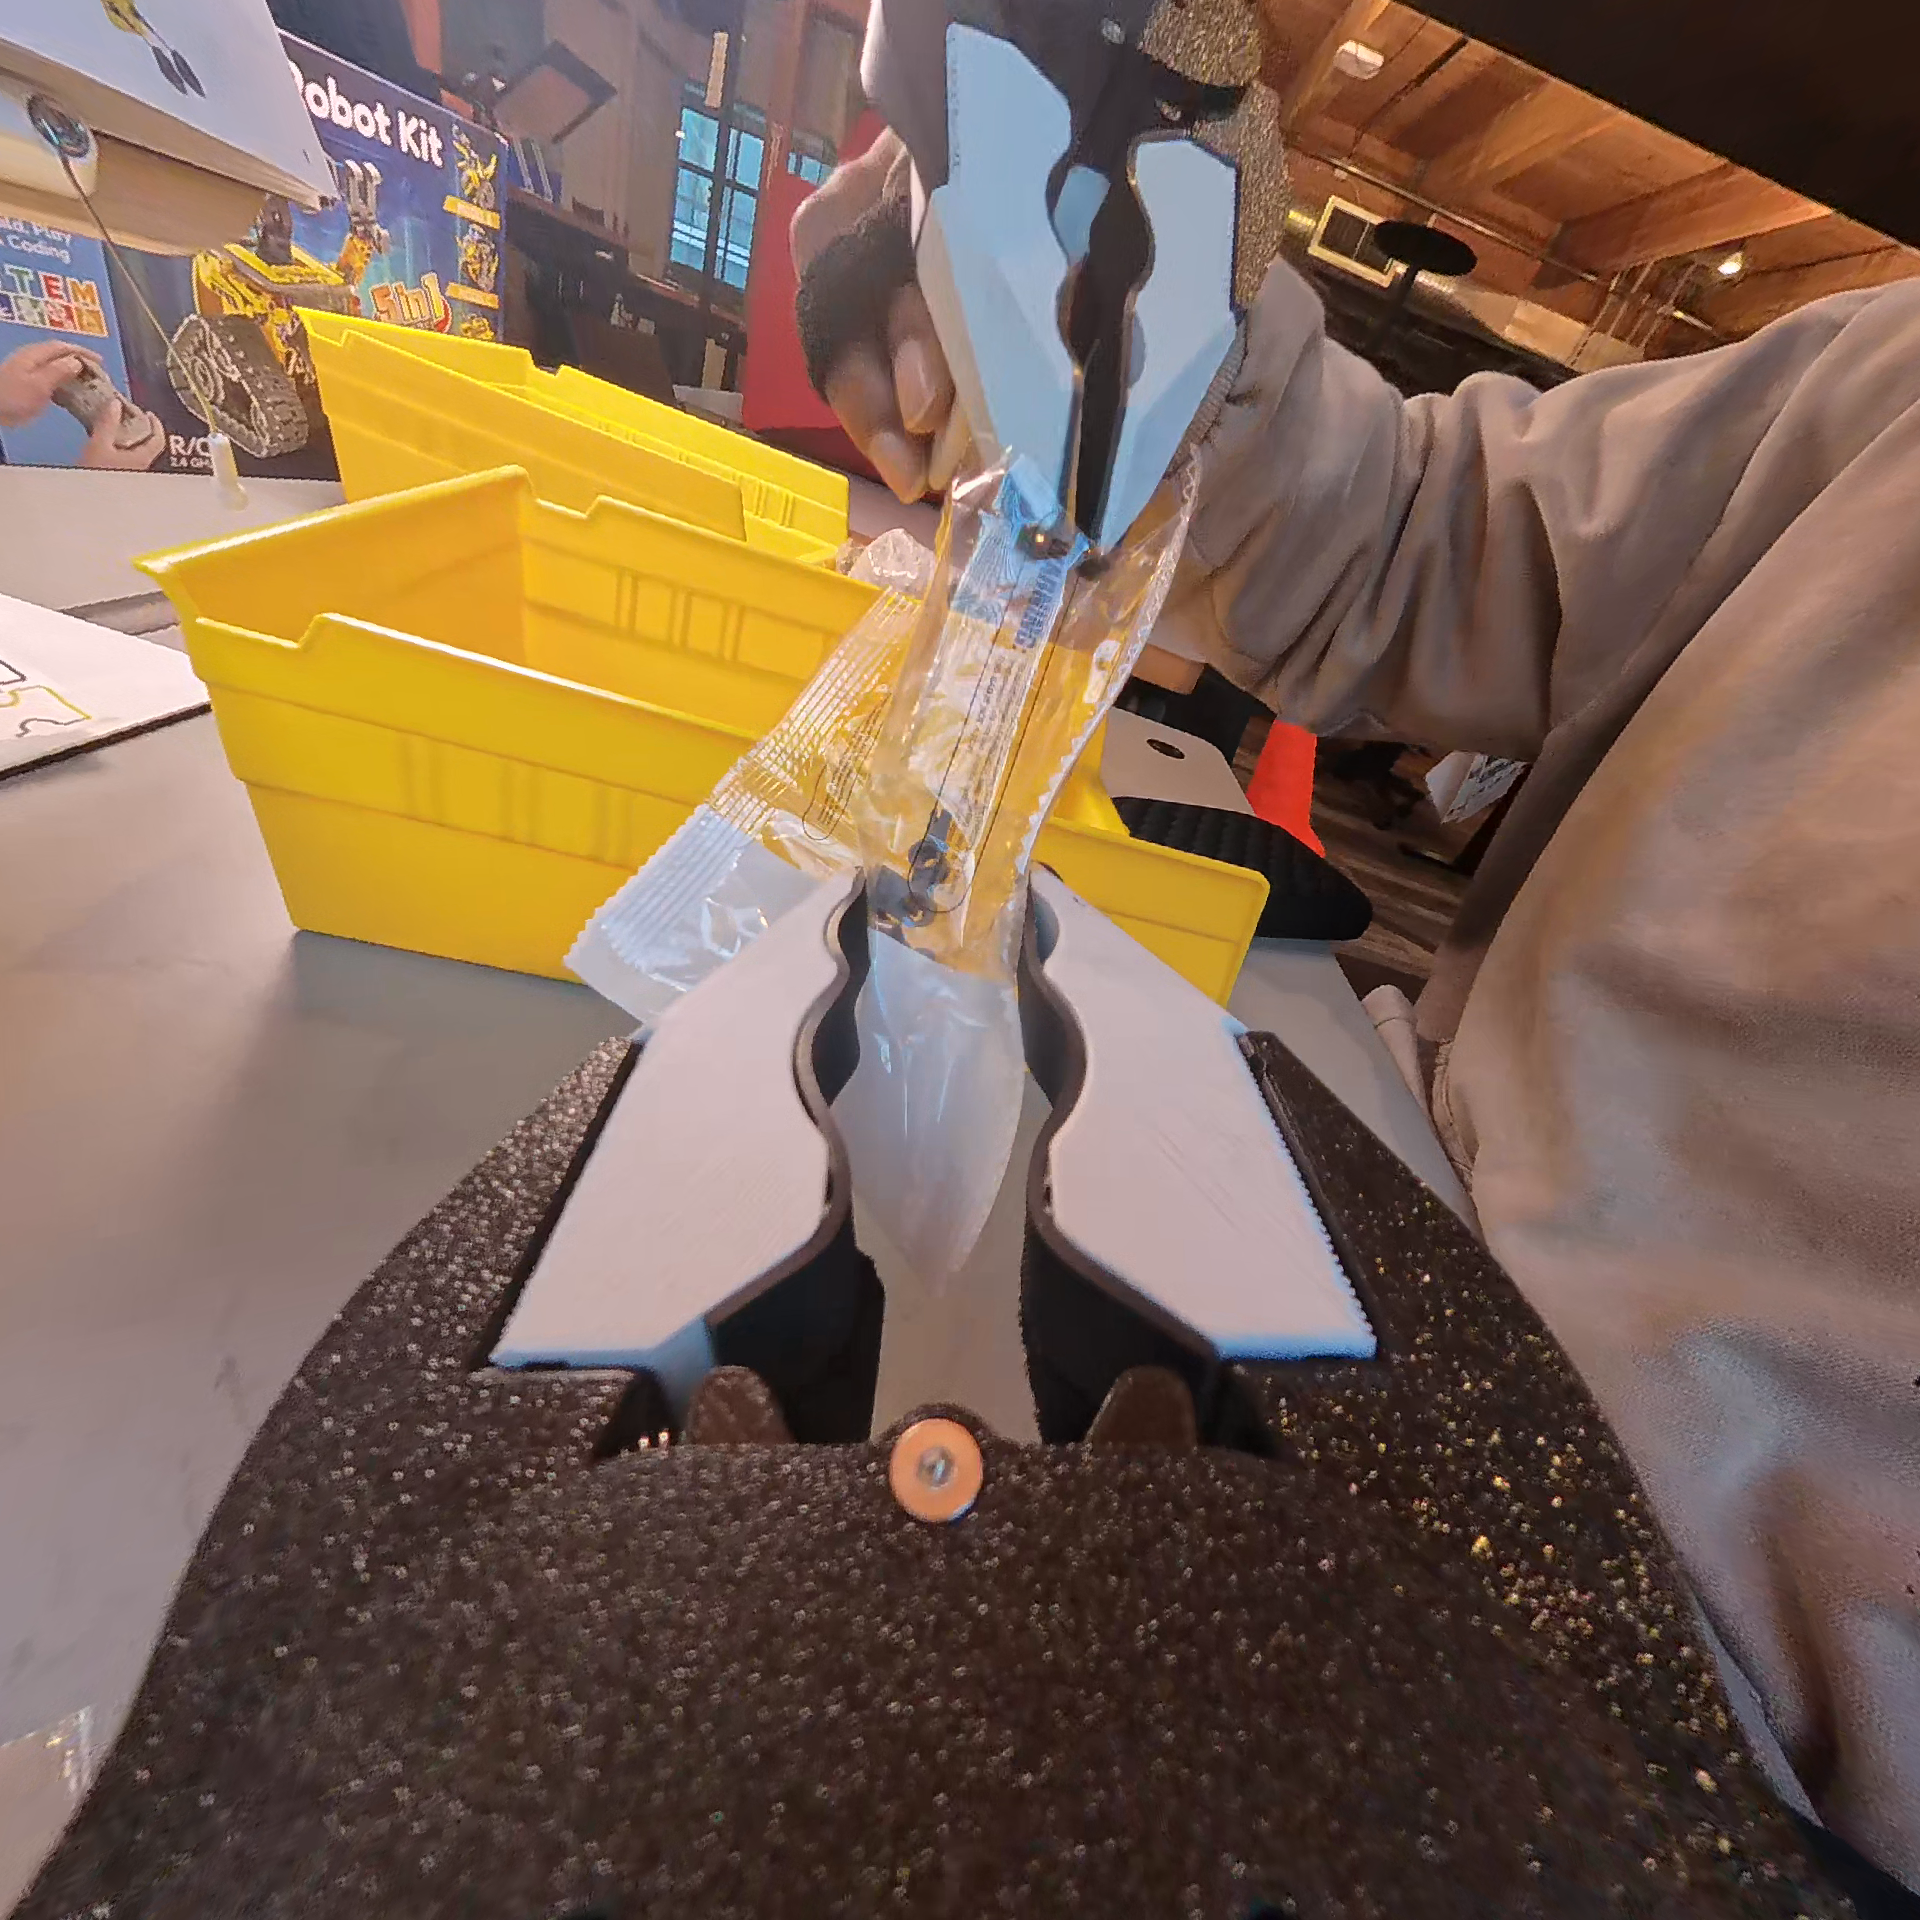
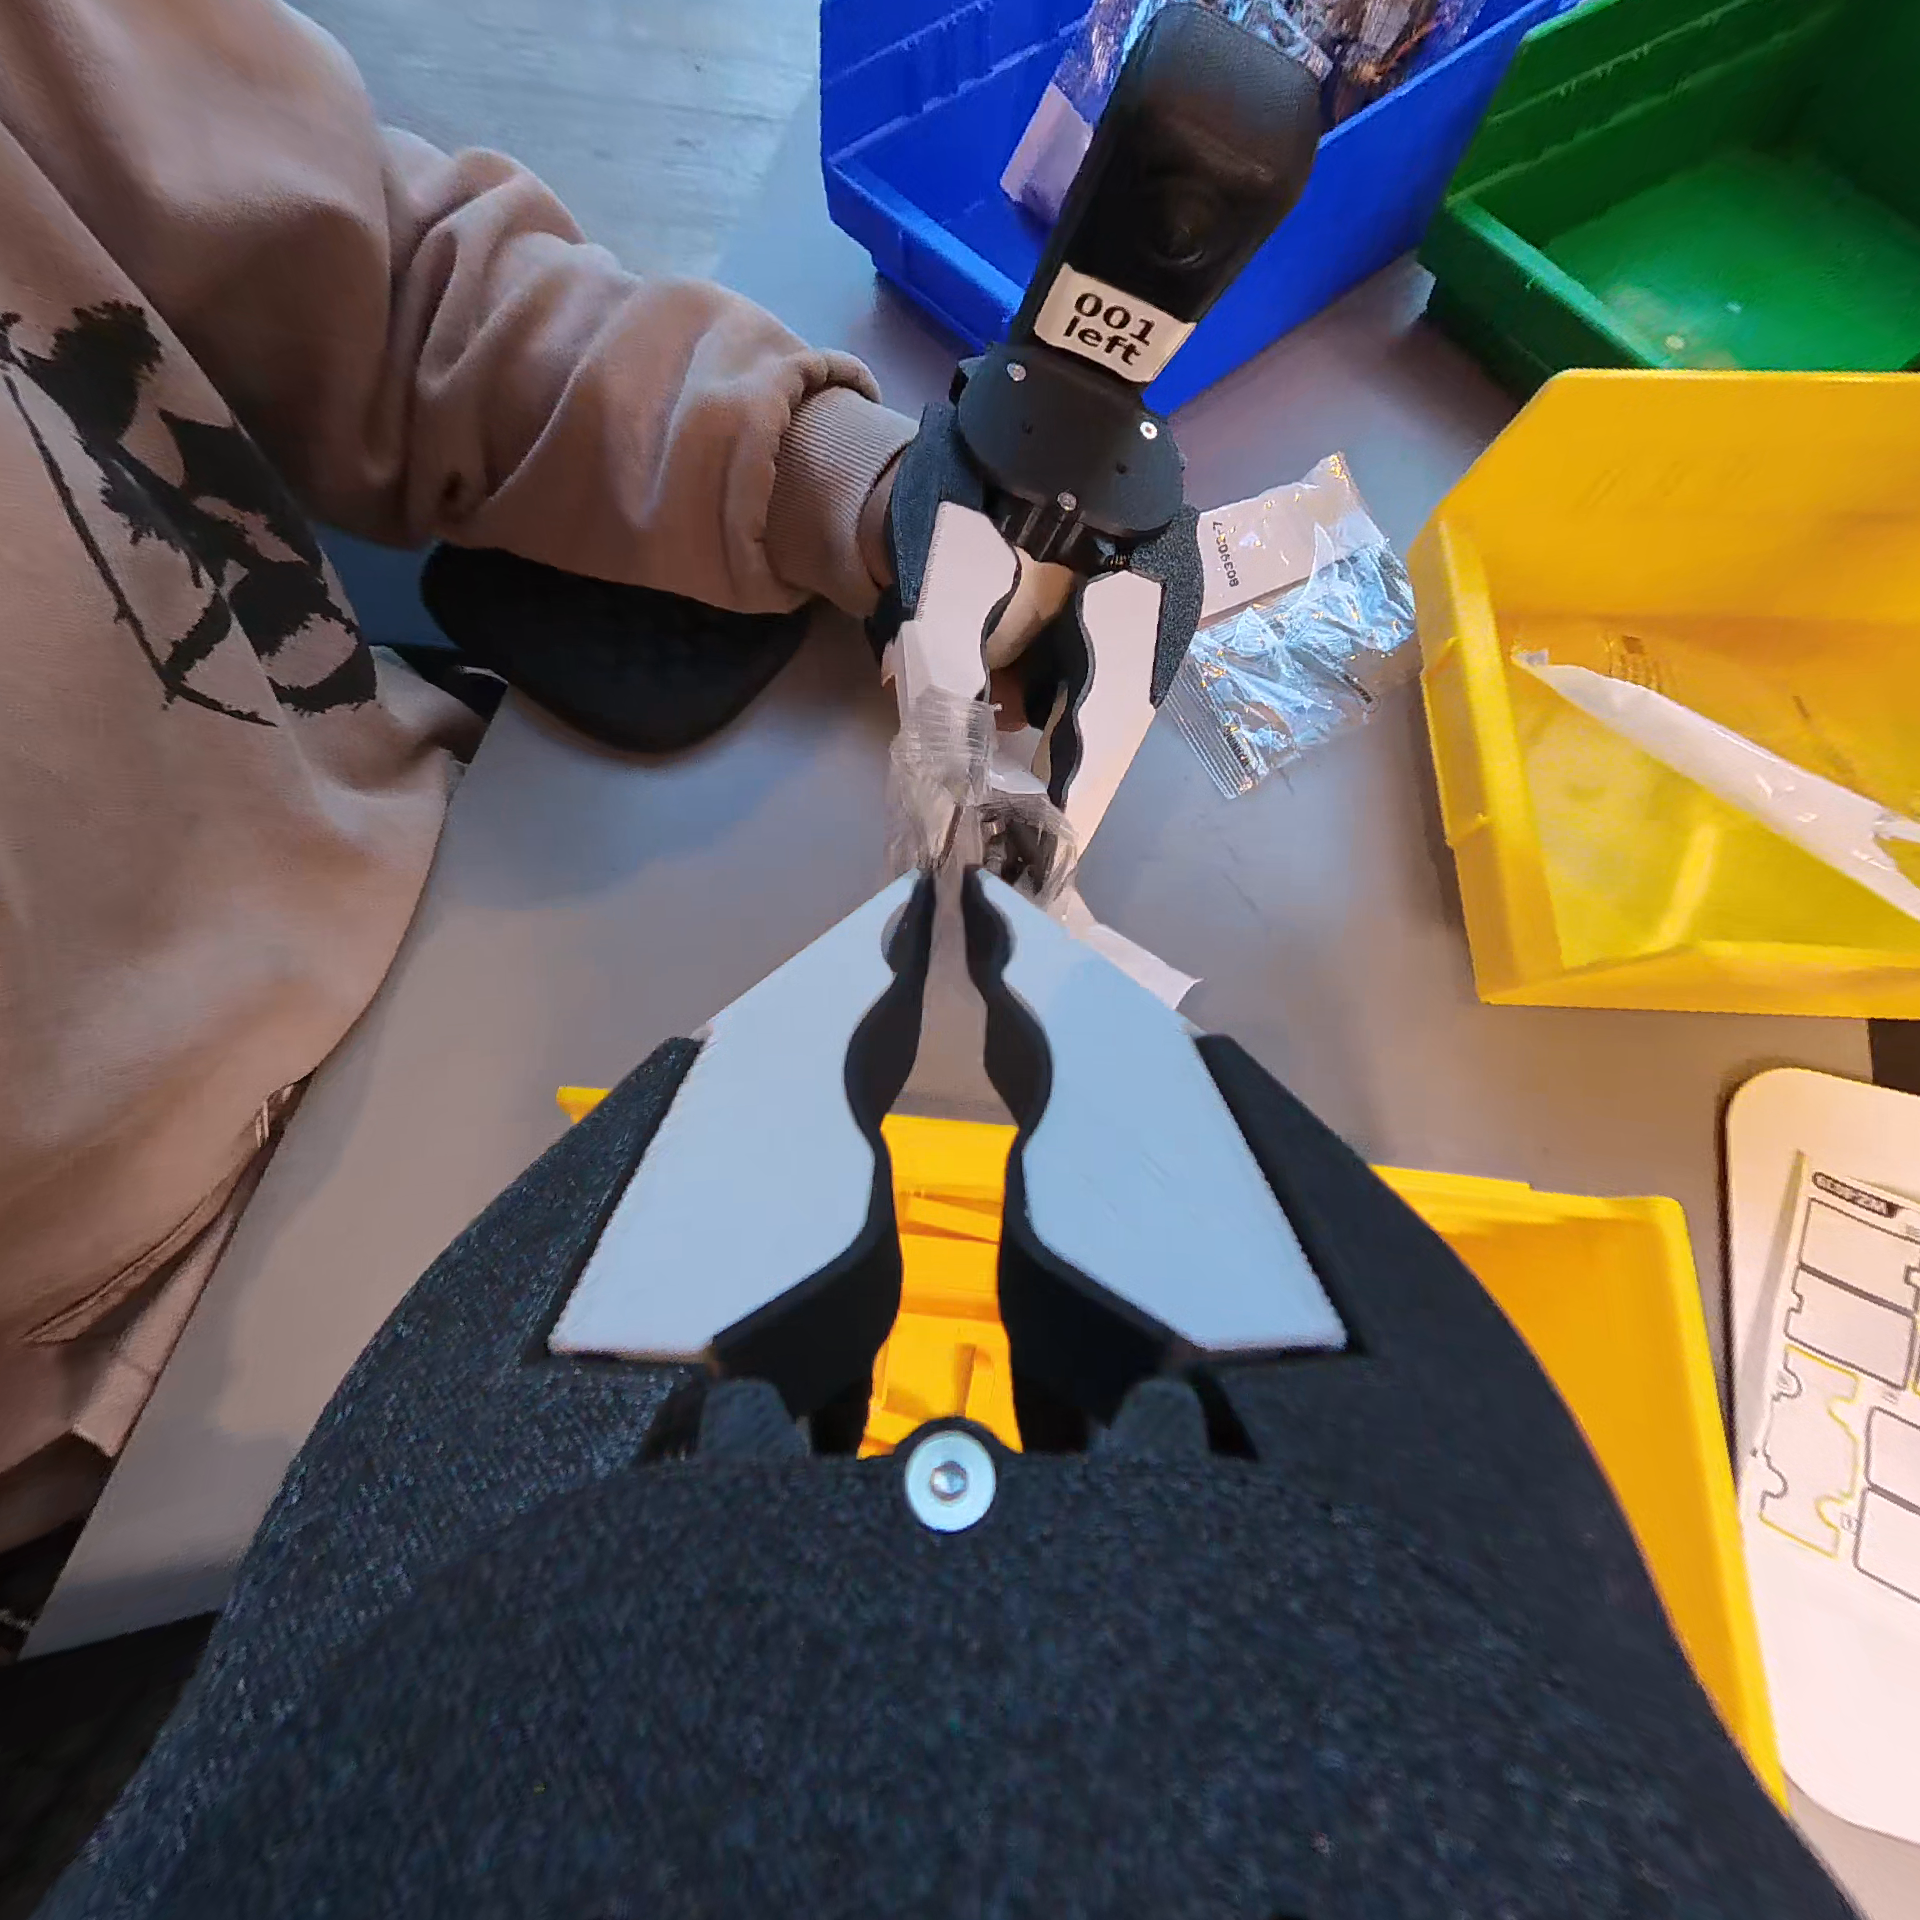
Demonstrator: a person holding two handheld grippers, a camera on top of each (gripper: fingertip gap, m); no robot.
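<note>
A thin, glossy, crinkled clear plastic bag (image 1: 966,707) is pinched at its two ends by smooth matt grey plastic fingers (image 1: 717,1143) set in rough, speckled black bodies. The yellow bins (image 1: 457,748) are smooth, shiny moulded plastic on a matt grey table (image 1: 208,1143). The sleeve (image 1: 1558,582) is soft tan cloth.

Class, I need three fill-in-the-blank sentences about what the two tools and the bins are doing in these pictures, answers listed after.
1. Both tools grip the same clear plastic ____.
2. The right tool pinches the bag at its top, while the left tool holds its ____ end.
3. The bin next to the green bin is ____.

Missing words: bag; lower; blue
</note>
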